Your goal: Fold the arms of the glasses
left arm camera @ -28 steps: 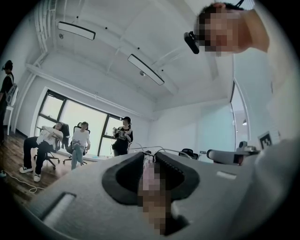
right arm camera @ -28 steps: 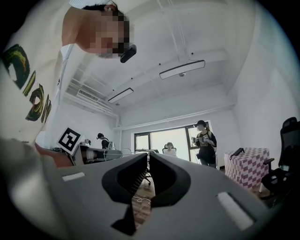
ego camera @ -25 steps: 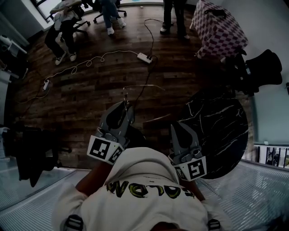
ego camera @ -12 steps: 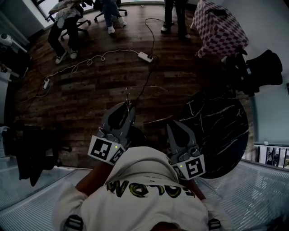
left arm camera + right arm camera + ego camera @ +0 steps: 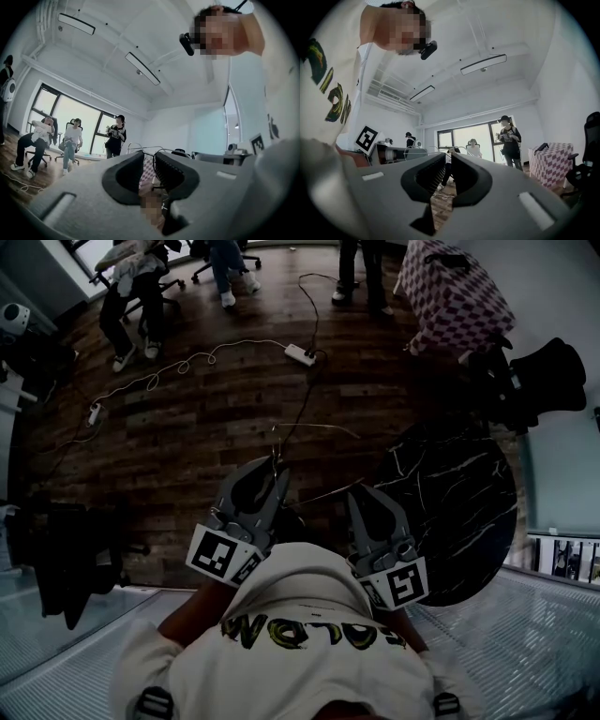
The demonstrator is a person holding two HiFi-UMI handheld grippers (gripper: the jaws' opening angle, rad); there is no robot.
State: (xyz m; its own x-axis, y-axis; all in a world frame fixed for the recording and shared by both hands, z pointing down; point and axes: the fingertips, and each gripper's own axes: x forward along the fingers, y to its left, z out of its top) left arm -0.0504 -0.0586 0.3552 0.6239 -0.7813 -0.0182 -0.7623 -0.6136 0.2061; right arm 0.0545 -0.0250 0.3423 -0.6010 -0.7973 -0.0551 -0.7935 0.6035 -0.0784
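Now: glasses (image 5: 309, 426) held in the air at chest height, over the floor (image 5: 187, 427), just off the desk's (image 5: 459, 521) left edge. They are not resting on it.

Left tongs (image 5: 275, 465): closed to a slit and pinching the thin wire frame at the tips. Judged to be the anchor hold, keeping the frame from swinging while the other side is worked.

Right tongs (image 5: 361, 491): also nearly closed. One arm (image 5: 333, 494) runs straight to the tips and looks nipped there. The wire is very fine, so the contact is read with some doubt.

Reason for the mid-air hold (judgement): a hinge needs free room to swing, and the desk top would block the arm.

Against a second ago:
- Both tongs sit a touch closer together.
- Left tongs have drifted slightly toward the desk.
- The arm at the right tongs slopes more steeply toward the frame, which suggests the fold is starting.
- The other arm juts out unfolded, as it did then.
- Grip on both sides is unchanged.
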